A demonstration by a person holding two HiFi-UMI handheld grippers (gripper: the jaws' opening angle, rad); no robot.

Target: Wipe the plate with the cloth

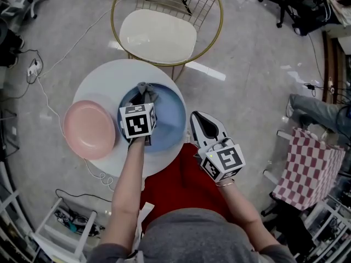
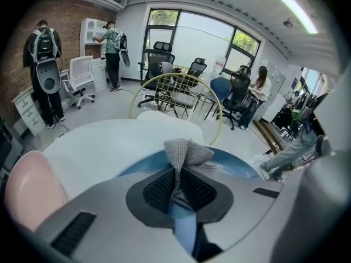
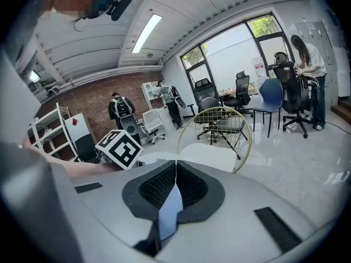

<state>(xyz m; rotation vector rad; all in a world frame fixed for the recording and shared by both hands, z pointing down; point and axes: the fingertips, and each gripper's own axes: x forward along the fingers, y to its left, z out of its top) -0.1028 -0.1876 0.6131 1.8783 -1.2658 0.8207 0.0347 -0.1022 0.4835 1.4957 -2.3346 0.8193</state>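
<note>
Cloth [image 2: 185,152] in left gripper [image 2: 176,186] over blue plate [image 1: 170,119], pink plate [image 1: 89,129] beside (right gripper [image 3: 175,173] closed)

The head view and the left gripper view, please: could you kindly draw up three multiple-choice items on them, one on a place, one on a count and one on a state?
1. In the head view, where does the pink plate lie from the blue plate?
A. At its left
B. Stacked on it
C. At its right

2. How many plates are on the white table?
A. One
B. Two
C. Four

3. How do the left tongs stand?
A. Open and empty
B. Shut on the grey cloth
C. Shut on the pink plate's rim

Key:
1 A, the pink plate sits at the blue one's left on the table.
2 B, only those two plates show on it.
3 B, the left gripper view shows the cloth pinched between the pads, above the blue plate.
</note>
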